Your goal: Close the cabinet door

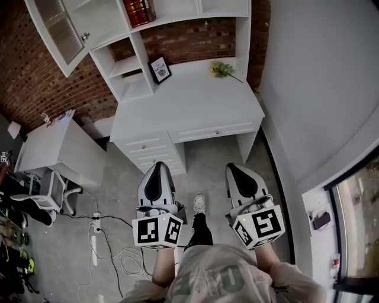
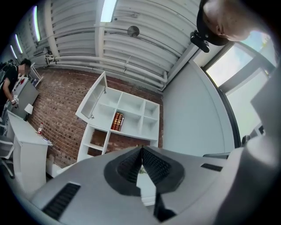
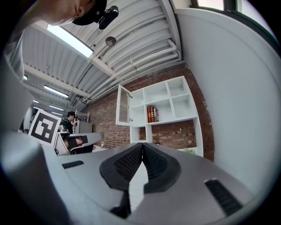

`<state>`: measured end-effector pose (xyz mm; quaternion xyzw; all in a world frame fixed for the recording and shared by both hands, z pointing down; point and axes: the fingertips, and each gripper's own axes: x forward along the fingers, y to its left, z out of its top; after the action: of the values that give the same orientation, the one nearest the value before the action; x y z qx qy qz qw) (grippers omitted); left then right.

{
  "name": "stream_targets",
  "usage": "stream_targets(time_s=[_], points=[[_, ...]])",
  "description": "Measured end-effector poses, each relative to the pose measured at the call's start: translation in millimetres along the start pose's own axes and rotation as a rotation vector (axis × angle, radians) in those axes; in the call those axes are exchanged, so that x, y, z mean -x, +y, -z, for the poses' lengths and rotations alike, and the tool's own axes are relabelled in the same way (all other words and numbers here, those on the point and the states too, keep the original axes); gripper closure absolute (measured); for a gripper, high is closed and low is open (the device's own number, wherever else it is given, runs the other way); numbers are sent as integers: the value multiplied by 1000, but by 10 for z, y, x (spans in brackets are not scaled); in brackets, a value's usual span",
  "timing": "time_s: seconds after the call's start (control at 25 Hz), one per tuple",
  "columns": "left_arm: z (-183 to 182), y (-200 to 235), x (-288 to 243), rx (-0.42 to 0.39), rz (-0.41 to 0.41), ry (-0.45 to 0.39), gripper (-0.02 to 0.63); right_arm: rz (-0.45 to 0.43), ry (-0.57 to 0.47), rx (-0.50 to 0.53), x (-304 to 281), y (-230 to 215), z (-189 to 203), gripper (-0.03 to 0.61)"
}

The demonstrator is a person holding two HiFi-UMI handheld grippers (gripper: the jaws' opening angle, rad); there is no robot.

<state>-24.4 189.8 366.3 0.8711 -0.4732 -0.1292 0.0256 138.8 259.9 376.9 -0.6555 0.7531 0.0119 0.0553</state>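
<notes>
White-framed glass-paned cabinet door [image 1: 56, 29], standing open at upper left of the head view: probably light, stiff, hinged, pane fragile; push on frame near small knob [image 1: 86, 36]; left tool [image 2: 141, 150] and right tool [image 3: 142, 147] both clenched, empty, well apart from it.

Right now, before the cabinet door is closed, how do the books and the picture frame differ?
Colour: the books are red-brown with gold marks; the picture frame is black around a white picture.
Place: the books stand on a high shelf beside the open cabinet door; the picture frame stands lower, on the desk top.
Number: several books stand together; the picture frame is alone.
Both rest on the same white furniture.
</notes>
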Motion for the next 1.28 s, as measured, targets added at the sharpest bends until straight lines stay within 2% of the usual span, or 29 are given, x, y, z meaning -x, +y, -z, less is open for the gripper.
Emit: stream_targets(time_s=[0.36,0.68,0.96,1.28], points=[[104,797,-1604,28,29,-7,598,6,6,35,-1763,-354,-20,561],[-133,1433,-3024,12,64,-28,598,15,-20,40,-3344,-678,-236,561],[-12,1680,-3604,50,63,0,598,9,39,19,-3975,-885,-81,561],[64,1722,-3964,35,-35,-12,598,-120,17,14,-4479,-1048,-134,561]])
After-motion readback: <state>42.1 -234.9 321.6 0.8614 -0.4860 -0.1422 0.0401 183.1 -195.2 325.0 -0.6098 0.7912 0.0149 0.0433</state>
